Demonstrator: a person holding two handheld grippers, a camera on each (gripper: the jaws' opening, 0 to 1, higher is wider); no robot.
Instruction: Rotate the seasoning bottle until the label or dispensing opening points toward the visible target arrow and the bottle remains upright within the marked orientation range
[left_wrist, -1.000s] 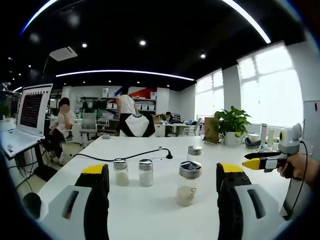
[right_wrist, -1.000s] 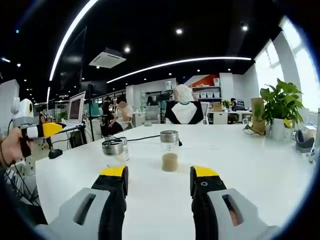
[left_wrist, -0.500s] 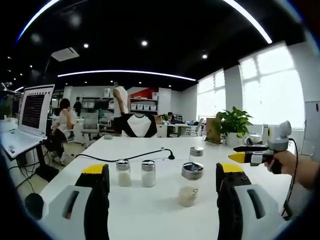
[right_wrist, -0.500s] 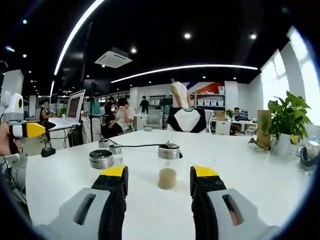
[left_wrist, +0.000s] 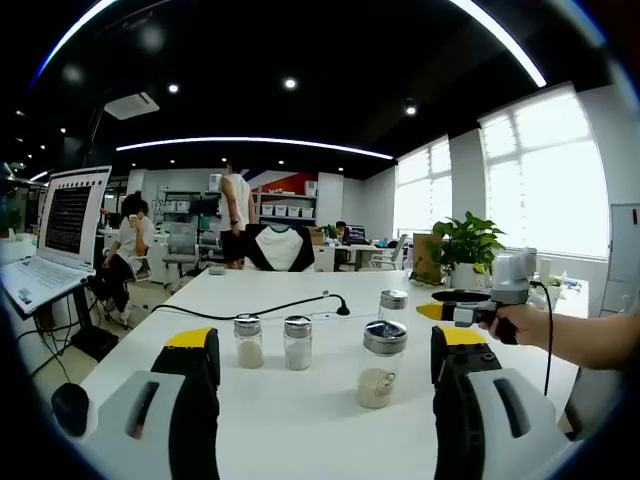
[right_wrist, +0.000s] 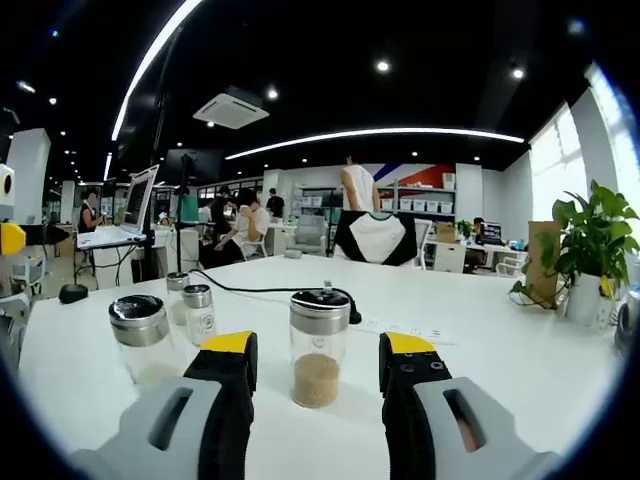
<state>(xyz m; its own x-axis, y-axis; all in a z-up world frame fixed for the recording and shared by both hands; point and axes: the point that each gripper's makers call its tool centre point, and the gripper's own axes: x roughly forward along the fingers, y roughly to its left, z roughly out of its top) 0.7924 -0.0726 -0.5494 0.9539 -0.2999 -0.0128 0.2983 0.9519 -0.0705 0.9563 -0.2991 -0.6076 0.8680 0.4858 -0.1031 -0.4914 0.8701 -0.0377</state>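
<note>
- Your right gripper (right_wrist: 315, 365) has its fingers spread wide and empty; the clear glass seasoning bottle with a metal cap (right_wrist: 318, 334) stands upright on the white table (right_wrist: 480, 350), between and just beyond them.
- Expect light, rigid, slippery, breakable glass; grip the body below the cap.
- Your left gripper (left_wrist: 325, 360) is also wide and empty.

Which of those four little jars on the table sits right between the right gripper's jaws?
The jar with brown granules, standing upright just ahead of the open right gripper. The wider jar and two small shakers stand off to its left.
</note>
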